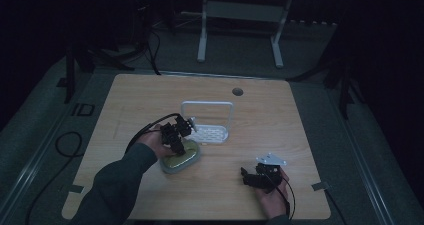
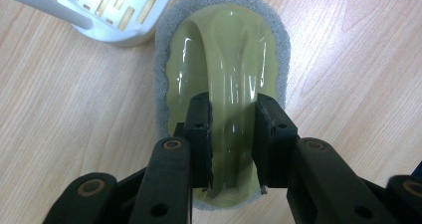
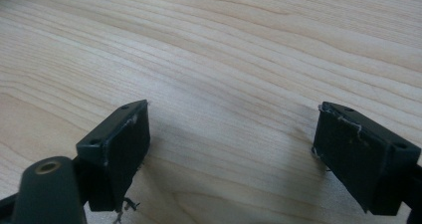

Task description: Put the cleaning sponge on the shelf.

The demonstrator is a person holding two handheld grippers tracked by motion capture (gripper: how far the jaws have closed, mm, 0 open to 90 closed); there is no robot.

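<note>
At 5 o'clock on the wooden tabletop (image 1: 260, 110), the right gripper (image 1: 243, 175) rests with jaws spread wide and empty. Near centre, the left gripper (image 2: 233, 139) clamps the raised handle of a yellow-green scrubbing sponge (image 2: 224, 59), a white slotted rack (image 1: 210, 130) just beyond at 1 o'clock.

Olive-green scrubber (image 2: 226, 50) w/ grey foam edge; white slotted rack (image 2: 117, 7).
</note>
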